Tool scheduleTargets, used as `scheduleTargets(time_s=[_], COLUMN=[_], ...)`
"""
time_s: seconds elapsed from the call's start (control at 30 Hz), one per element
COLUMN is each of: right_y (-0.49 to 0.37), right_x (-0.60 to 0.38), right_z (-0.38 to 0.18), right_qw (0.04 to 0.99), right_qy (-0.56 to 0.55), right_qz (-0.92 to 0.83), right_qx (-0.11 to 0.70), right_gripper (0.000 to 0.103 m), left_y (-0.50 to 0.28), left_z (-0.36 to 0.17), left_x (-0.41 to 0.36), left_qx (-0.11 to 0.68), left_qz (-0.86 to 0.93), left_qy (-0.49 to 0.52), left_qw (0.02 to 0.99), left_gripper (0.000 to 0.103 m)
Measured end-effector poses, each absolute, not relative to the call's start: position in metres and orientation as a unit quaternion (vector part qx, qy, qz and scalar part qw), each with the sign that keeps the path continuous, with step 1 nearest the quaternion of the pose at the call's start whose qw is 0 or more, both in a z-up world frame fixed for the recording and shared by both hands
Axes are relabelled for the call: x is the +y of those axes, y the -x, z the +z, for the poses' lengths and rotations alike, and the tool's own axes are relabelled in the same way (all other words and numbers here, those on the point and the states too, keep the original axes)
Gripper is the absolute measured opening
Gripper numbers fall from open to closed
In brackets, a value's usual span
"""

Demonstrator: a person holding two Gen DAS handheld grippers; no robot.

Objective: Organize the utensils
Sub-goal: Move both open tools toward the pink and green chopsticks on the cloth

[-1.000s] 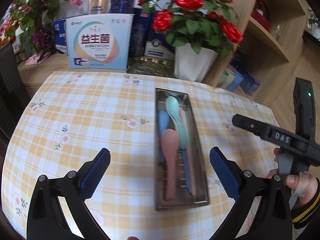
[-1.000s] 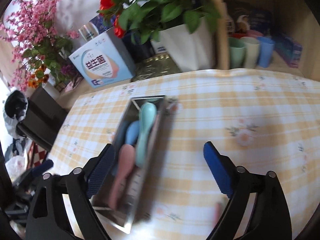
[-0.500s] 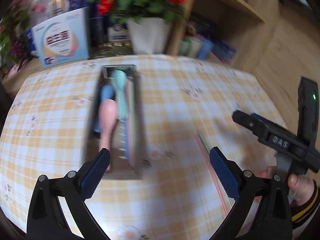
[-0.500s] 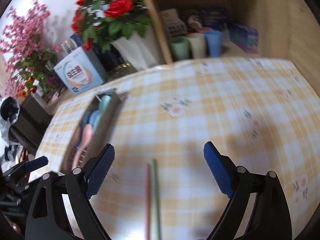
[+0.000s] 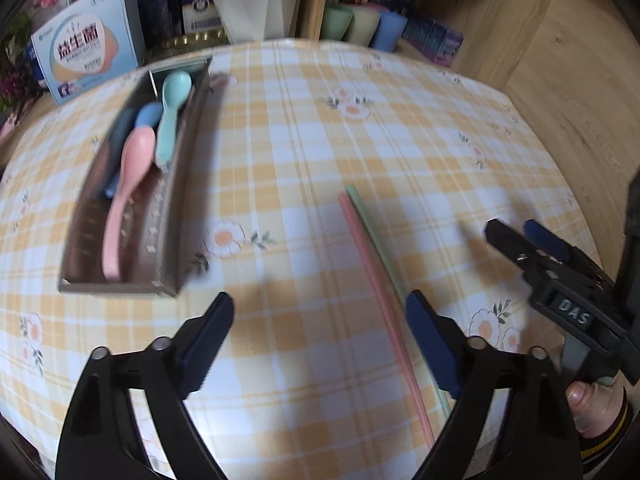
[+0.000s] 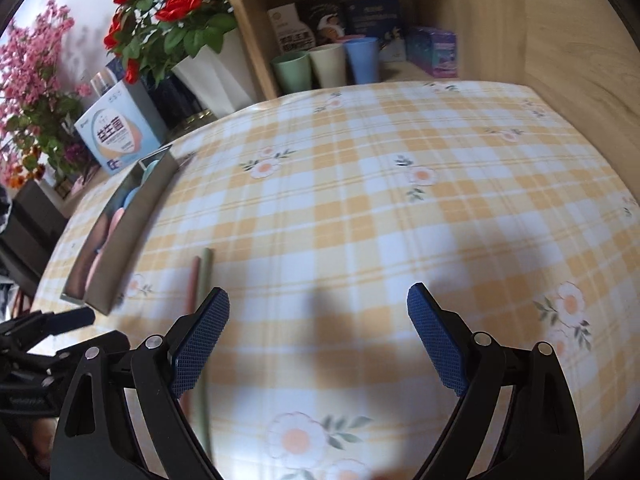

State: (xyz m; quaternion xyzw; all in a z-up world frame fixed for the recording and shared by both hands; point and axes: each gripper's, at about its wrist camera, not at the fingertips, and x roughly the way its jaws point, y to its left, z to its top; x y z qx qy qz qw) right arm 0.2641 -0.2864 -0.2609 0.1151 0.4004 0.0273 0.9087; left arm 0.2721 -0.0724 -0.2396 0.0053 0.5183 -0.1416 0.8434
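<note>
A metal utensil tray (image 5: 182, 184) lies on the checked tablecloth at the left and holds a pink spoon (image 5: 128, 184), a mint spoon (image 5: 172, 108) and a blue spoon (image 5: 146, 116). A pink chopstick (image 5: 376, 280) and a green chopstick (image 5: 370, 224) lie side by side on the cloth right of the tray. My left gripper (image 5: 320, 340) is open and empty, just above the cloth with the chopsticks near its right finger. My right gripper (image 6: 318, 336) is open and empty; the chopsticks (image 6: 200, 280) lie by its left finger. The tray (image 6: 132, 216) shows at far left there.
A white vase of red roses (image 6: 208, 68), a blue-white box (image 5: 88, 56) and dark boxes stand behind the table. A wooden shelf holds three cups (image 6: 328, 64) and small boxes (image 6: 434, 56). The right gripper's body (image 5: 560, 280) shows at the right of the left wrist view.
Both grippers have swung right, away from the tray. The tray now sits at the left of both views, and the two chopsticks have come into view near the fingers.
</note>
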Motion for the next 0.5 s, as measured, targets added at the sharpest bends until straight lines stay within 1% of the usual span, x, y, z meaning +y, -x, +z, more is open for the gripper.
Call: scheduleTargets(time_s=[0.03,0.1,0.27,0.4,0.5], right_y=[-0.261,-0.257,-0.255,-0.251,-0.25], right_x=[-0.288,-0.292,-0.284,-0.274,-0.274], right_z=[-0.262,-0.265,-0.265,-0.264,-0.264], right_qw=[0.911,0.913,0.918,0.922,0.923], right_qy=[-0.115,-0.121,-0.104,-0.083,-0.083], right_qz=[0.025,0.026,0.034,0.05,0.056], right_qx=[0.396,0.389,0.381,0.375,0.372], right_gripper=[0.088,0.088,0.088,0.088,0.088], left_y=[-0.272,-0.273,-0.272,-0.27,-0.269], left_z=[-0.244,-0.25,-0.255,-0.257,-0.259], left_x=[-0.073,-0.074,-0.085,-0.096,-0.101], left_qx=[0.523,0.531,0.536,0.536,0.539], left_qz=[-0.14,-0.137,-0.145,-0.154,-0.156], left_qy=[-0.004,-0.004,-0.009,-0.022,-0.027], left_qw=[0.841,0.836,0.832,0.83,0.827], left_gripper=[0.079,0.071,0.061,0.057,0.056])
